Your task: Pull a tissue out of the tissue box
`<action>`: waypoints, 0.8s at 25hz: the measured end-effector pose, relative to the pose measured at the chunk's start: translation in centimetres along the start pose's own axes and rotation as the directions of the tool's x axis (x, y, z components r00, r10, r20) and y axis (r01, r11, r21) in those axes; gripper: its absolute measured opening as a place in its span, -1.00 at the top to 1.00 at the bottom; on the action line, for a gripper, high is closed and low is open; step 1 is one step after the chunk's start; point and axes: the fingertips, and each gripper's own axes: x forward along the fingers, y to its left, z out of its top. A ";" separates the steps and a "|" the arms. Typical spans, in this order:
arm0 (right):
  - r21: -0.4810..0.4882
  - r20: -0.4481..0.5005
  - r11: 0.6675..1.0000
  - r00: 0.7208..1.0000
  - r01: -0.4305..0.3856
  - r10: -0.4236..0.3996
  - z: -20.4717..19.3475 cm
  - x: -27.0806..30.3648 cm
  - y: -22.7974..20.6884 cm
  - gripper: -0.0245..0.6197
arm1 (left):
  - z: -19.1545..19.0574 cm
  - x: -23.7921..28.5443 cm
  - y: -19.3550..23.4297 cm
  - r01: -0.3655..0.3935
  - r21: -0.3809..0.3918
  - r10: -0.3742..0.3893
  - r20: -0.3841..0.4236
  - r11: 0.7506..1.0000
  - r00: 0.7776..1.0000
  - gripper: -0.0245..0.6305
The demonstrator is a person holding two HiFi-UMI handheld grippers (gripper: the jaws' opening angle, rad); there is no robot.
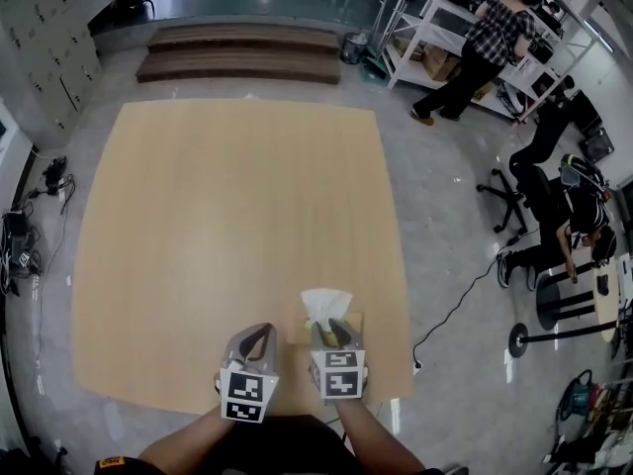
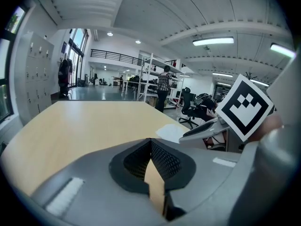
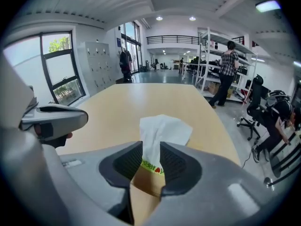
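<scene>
A brown tissue box [image 1: 354, 321] stands near the front edge of the wooden table [image 1: 237, 216]. A white tissue [image 1: 326, 308] sticks up from its top. My right gripper [image 1: 331, 332] is right over the box. In the right gripper view the tissue [image 3: 162, 128] rises between the jaws, which stand apart on either side of it, and the box top [image 3: 146, 185] shows below. The right gripper [image 3: 151, 147] is open. My left gripper [image 1: 259, 336] hovers just left of the box, over bare table. Its tips meet in the left gripper view, so the left gripper [image 2: 150, 141] is shut and empty.
The table's front edge lies just under both grippers. Right of the table a person [image 1: 485, 47] stands at metal shelves [image 1: 425, 28], and another person sits among office chairs [image 1: 514, 191]. A cable [image 1: 455, 310] runs over the floor. Low steps [image 1: 242, 52] lie beyond the far edge.
</scene>
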 end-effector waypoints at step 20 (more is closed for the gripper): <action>0.057 0.046 0.995 0.995 0.084 -0.086 1.3 -1.6 -1.1 0.92 | 0.2 -0.1 0.4 0.024 -0.022 -0.024 0.010 0.999 1.000 0.87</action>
